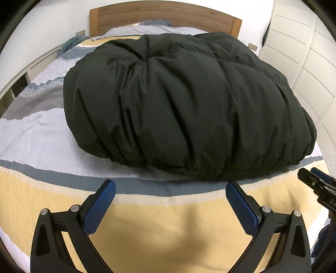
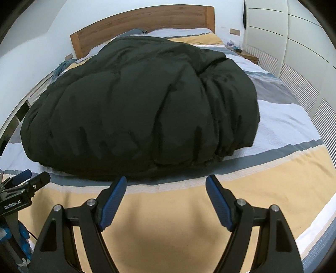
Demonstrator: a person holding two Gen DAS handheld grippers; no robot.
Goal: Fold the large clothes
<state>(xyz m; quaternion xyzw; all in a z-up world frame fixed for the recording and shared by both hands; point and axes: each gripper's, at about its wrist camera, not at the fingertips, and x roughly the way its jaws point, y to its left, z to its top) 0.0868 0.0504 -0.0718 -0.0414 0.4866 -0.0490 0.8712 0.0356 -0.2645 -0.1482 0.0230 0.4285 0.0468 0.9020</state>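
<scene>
The black puffer jacket (image 1: 178,105) is spread on the bed (image 1: 52,147) just ahead of both spread, empty tongs, left (image 1: 170,190) and right (image 2: 166,184); its elastic hem should be pinched at both corners.

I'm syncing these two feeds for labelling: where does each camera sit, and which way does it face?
Left wrist: on the left claw, facing down the bed at the black puffy jacket; open fingers, right claw at the right edge.
Right wrist: on the right claw, same heading; open fingers, left claw at the left edge.
Shared: jacket, bed, wooden headboard.
</scene>
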